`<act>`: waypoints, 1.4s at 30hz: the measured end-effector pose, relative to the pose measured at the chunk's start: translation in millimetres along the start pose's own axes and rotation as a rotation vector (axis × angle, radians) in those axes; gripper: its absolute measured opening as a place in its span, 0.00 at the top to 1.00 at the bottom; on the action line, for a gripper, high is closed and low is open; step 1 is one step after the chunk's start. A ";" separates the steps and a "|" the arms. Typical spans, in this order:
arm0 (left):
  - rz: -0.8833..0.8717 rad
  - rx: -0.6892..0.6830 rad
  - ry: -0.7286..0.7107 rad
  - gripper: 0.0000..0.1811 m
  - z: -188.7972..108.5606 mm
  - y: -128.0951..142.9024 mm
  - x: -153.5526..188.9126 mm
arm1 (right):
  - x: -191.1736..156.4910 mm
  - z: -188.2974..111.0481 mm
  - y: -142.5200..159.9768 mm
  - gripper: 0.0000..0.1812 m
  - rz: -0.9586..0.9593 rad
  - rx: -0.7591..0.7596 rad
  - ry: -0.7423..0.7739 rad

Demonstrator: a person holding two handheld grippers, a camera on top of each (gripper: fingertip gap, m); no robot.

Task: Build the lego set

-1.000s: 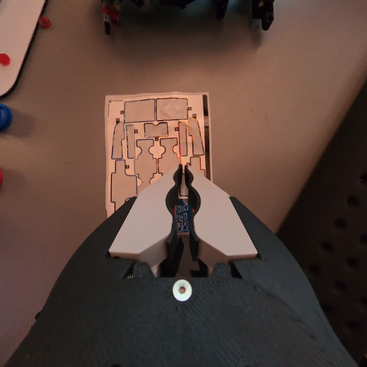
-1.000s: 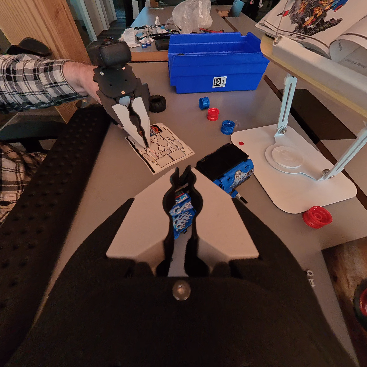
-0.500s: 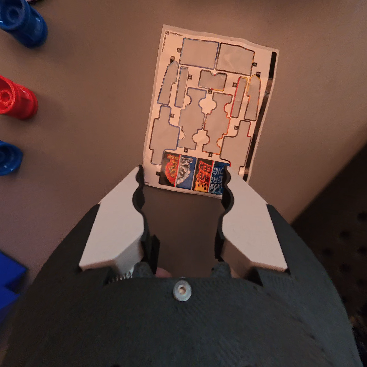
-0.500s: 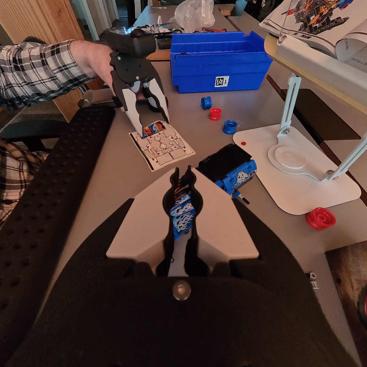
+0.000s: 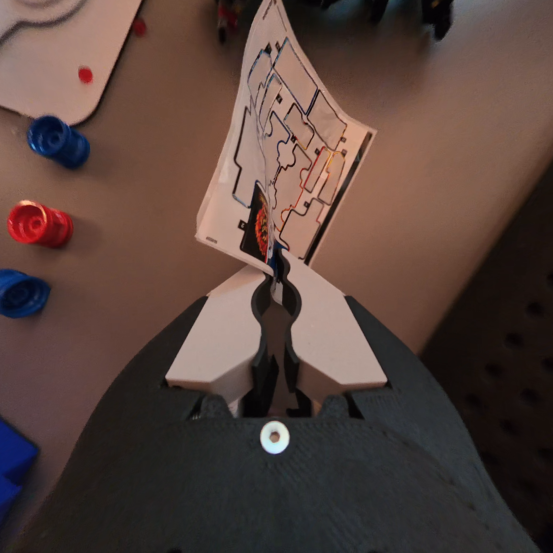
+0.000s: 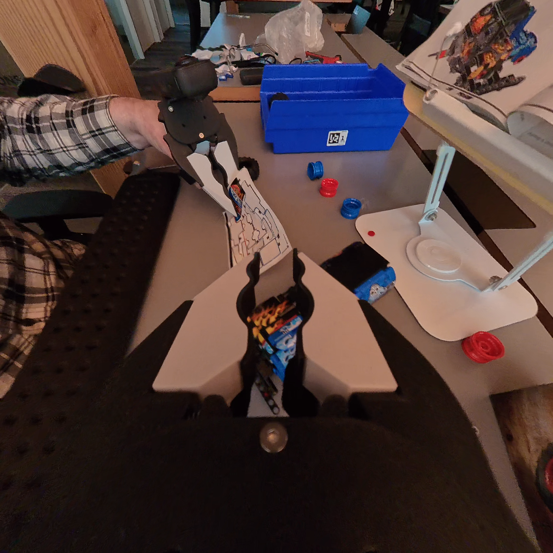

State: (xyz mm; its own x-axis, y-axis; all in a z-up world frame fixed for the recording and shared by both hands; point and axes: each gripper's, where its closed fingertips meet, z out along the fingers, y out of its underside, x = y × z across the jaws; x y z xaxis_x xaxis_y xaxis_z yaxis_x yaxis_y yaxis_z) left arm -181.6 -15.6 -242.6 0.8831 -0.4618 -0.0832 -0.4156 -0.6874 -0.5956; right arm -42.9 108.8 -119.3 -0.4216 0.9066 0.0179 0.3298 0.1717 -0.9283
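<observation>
My left gripper point(image 5: 276, 263) is shut on the near edge of the white sticker sheet point(image 5: 287, 149) and holds it curled up off the table. One colourful sticker sits next to the fingertips. The right wrist view shows the same grip point(image 6: 235, 214), with the sheet point(image 6: 257, 236) hanging down to the table. My right gripper point(image 6: 275, 258) has its fingertips apart. A small lego piece with orange flames and blue point(image 6: 276, 326) sits farther back between its fingers, blurred. A black and blue lego body point(image 6: 362, 275) lies just right of it.
Blue point(image 6: 315, 170), red point(image 6: 328, 187) and blue point(image 6: 350, 208) rims lie mid-table, and another red rim point(image 6: 482, 347) lies at the right. A blue bin point(image 6: 329, 119) stands behind them. A white stand base point(image 6: 449, 284) holds the booklet point(image 6: 493, 59). A black foam mat point(image 6: 89, 284) is on the left.
My left gripper opened wide, then shut on the sticker sheet's edge and lifted it. My right gripper's fingers parted, and the lego piece between them turned to show its flame side.
</observation>
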 end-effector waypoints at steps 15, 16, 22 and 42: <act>0.404 0.049 0.271 1.00 -55.3 -97.7 64.4 | -74.7 53.1 -11.8 1.00 -0.081 -0.099 -0.158; 0.403 0.052 0.277 1.00 -55.7 -100.6 63.2 | -76.1 50.9 -10.6 1.00 -0.074 -0.101 -0.162; 0.317 0.198 0.389 1.00 -55.8 -121.0 63.7 | -80.8 28.7 -20.8 1.00 0.143 0.031 -0.265; 0.030 0.212 0.771 1.00 -35.9 -132.4 80.4 | -77.1 11.4 -21.3 0.77 0.180 0.095 -0.259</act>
State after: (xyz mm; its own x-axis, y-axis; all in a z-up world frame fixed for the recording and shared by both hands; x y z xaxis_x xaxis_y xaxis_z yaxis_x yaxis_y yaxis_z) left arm -63.4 18.1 -141.8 0.4402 -0.7892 0.4282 -0.3182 -0.5830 -0.7475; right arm -27.0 30.9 -105.1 -0.5686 0.7889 -0.2330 0.3429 -0.0301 -0.9389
